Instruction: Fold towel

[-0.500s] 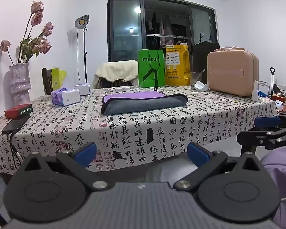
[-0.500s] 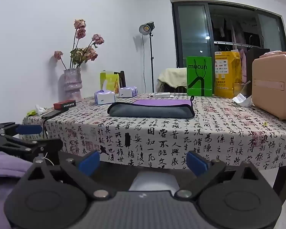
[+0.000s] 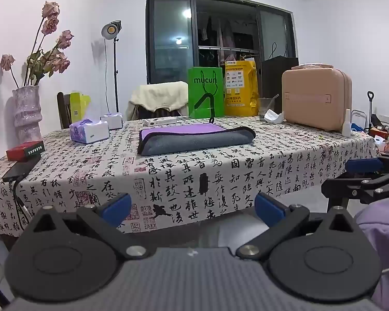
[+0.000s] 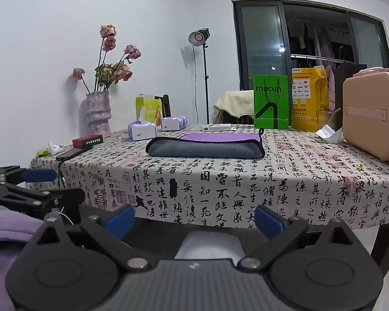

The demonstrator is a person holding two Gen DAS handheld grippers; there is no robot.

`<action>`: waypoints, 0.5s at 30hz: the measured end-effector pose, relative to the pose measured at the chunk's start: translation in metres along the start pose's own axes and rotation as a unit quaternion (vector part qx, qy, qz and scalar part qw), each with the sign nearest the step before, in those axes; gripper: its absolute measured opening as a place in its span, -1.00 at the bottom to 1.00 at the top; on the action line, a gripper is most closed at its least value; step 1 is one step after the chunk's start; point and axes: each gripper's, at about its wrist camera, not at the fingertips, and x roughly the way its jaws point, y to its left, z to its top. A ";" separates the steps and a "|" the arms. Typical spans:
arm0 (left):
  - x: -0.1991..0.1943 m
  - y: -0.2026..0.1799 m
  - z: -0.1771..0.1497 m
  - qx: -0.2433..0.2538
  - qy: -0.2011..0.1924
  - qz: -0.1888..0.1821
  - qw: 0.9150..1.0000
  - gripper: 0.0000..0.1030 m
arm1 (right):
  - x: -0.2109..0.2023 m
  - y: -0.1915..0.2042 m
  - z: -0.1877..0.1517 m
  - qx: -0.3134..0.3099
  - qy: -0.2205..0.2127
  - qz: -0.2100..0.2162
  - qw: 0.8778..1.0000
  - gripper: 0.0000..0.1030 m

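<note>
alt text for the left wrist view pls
A folded grey and purple towel lies on a table covered in a calligraphy-print tablecloth. The open left gripper hangs before the table's near edge, holding nothing, with the right gripper at the frame's right.

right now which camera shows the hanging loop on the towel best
The right wrist view: the towel lies folded with its right end turned toward that camera, and the dark loop stands clear against the tablecloth. In the left wrist view the loop is there too, but it blends into the green bag behind it.
</note>
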 end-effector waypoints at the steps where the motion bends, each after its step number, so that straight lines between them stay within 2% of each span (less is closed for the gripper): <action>1: 0.000 0.000 0.000 0.000 0.000 0.000 1.000 1.00 | 0.000 -0.001 0.000 0.001 0.000 0.001 1.000 0.93; 15: 0.000 0.000 0.000 0.000 0.000 0.000 1.000 1.00 | 0.000 0.000 -0.001 0.001 0.000 0.000 1.000 0.94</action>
